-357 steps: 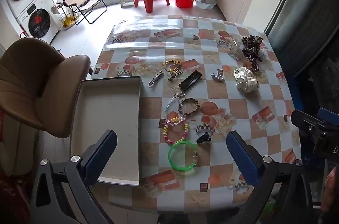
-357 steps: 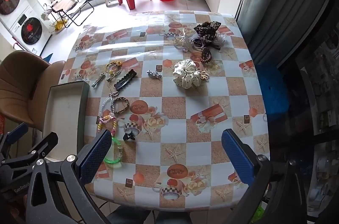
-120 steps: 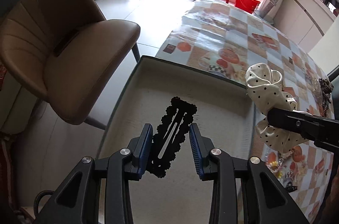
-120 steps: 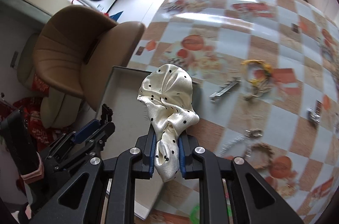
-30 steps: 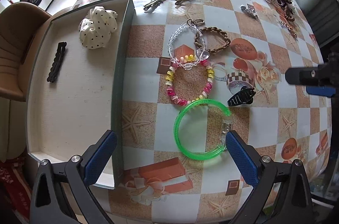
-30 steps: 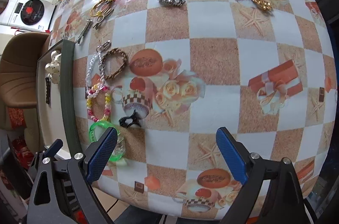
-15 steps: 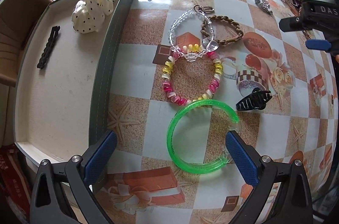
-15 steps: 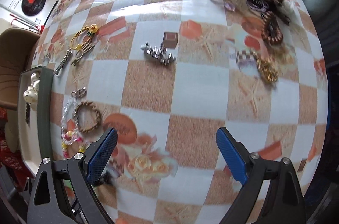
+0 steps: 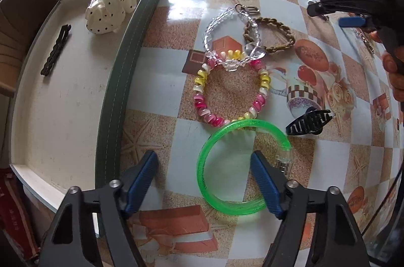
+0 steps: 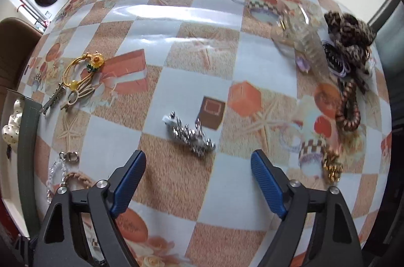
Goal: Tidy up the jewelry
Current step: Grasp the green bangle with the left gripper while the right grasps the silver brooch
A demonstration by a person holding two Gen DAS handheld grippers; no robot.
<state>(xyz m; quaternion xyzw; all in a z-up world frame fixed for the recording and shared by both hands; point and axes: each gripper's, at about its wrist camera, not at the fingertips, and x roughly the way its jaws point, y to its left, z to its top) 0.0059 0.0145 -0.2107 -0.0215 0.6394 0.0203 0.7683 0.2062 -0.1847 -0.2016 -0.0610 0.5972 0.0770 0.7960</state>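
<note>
The left tool [image 9: 203, 180] points down over the green bangle [image 9: 237, 164] at lower centre of its view. Its jaws have just been narrowing yet stand fairly wide, the left one off the bangle on bare cloth, the right one inside the ring near its right arc, so nothing is gripped. The tray [image 9: 121, 80] fills the left of the frame and holds a polka-dot scrunchie [image 9: 111, 7] and a black hair clip [image 9: 56, 50].

The right tool [image 10: 198, 175] hangs above the silver brooch [image 10: 189, 133] at centre of its own view; its jaws too have just been narrowing, and are empty, the brooch lying just ahead of them.

Risks, as a judgement: the bangle is hard and slick (and open at one side), so a squeeze across one arc may make it skid or pivot into the pink-and-yellow bead bracelet [image 9: 231, 90] that it touches. The brooch sits low on the surface [image 10: 176, 181], so the pads may scrape the cloth and nudge it aside.
</note>
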